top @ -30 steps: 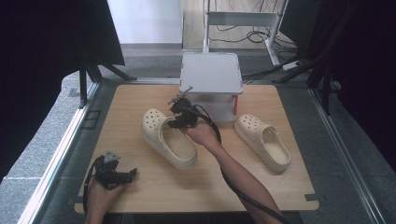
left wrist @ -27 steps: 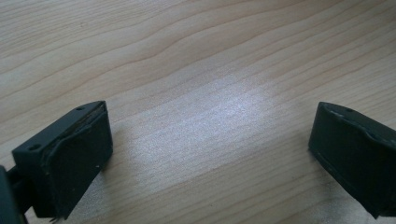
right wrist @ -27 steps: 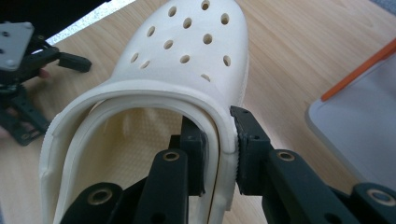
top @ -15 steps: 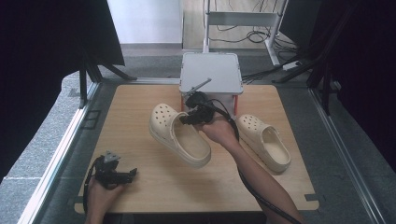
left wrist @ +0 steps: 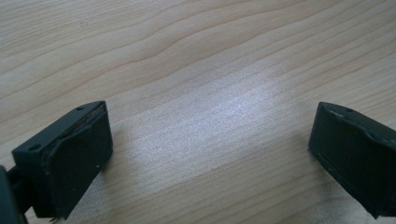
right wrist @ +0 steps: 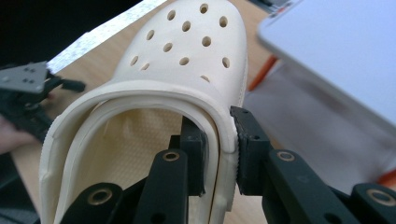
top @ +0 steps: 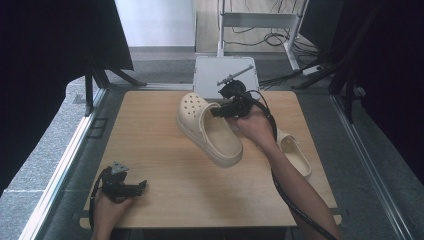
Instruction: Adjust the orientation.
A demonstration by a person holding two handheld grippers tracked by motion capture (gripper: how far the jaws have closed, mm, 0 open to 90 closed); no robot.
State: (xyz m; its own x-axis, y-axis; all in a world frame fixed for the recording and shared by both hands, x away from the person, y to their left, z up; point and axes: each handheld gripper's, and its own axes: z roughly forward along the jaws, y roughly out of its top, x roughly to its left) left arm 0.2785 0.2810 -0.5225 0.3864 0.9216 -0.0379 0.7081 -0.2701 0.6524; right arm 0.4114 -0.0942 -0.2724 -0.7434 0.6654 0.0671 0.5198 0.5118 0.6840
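High view: right hand-held gripper [top: 218, 111] clamps clog [top: 207, 129] rim; left hand-held gripper [top: 141, 186] apart, table [top: 155, 130] front edge.

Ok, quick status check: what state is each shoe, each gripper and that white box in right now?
Held clog: lifted off the table, tilted, pinched by its side wall.
Second clog: lying flat on the table, sole down, partly hidden by the forearm.
Right gripper: shut on the held clog's wall, one jaw inside, one outside.
Left gripper: open, nothing between the jaws, low over the wood.
White box: lid closed, at the table's far edge.
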